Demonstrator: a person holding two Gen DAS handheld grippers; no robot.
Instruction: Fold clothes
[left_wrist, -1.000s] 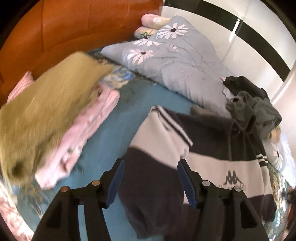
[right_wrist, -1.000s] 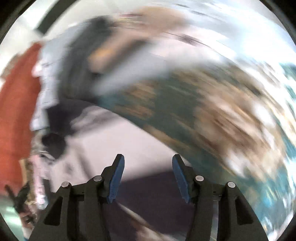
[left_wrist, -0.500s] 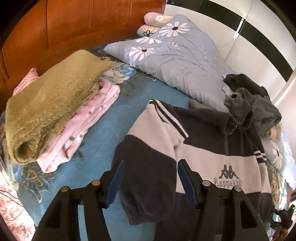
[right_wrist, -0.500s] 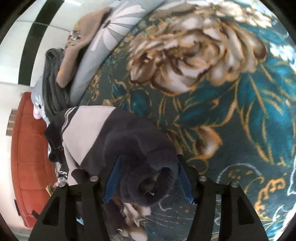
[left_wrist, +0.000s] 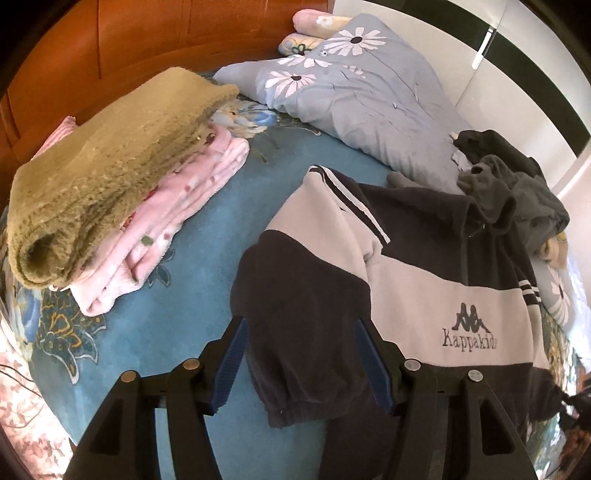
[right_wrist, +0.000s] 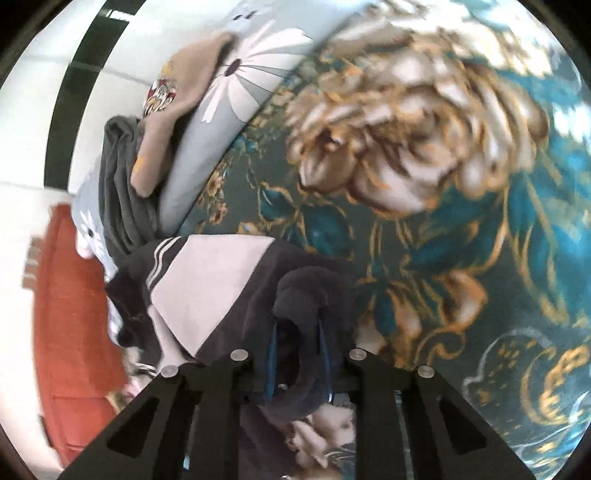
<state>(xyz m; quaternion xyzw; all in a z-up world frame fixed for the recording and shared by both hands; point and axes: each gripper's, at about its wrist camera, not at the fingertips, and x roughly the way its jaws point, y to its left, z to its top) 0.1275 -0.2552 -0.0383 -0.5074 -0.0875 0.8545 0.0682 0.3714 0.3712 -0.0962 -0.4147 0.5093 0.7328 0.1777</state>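
A navy and grey Kappa sweatshirt (left_wrist: 424, 284) lies spread on the blue floral bedspread (left_wrist: 207, 266). In the left wrist view its dark left sleeve (left_wrist: 299, 332) lies folded, with the cuff between the fingers of my open left gripper (left_wrist: 301, 363), which hovers over it. In the right wrist view my right gripper (right_wrist: 297, 354) is shut on the sweatshirt's dark right sleeve cuff (right_wrist: 306, 295), bunched between the blue pads. The sweatshirt's grey panel (right_wrist: 210, 273) lies to the left of it.
A folded stack, an olive towel (left_wrist: 110, 155) on pink clothes (left_wrist: 173, 214), lies at the left. A grey daisy quilt (left_wrist: 351, 85) and dark unfolded clothes (left_wrist: 517, 184) lie behind. A wooden headboard (left_wrist: 147, 37) stands at the back. A tan garment (right_wrist: 173, 110) rests on the quilt.
My right gripper has closed on the dark sleeve cuff, which half a second ago sat between open fingers. My left gripper has moved in over the left sleeve and stays open.
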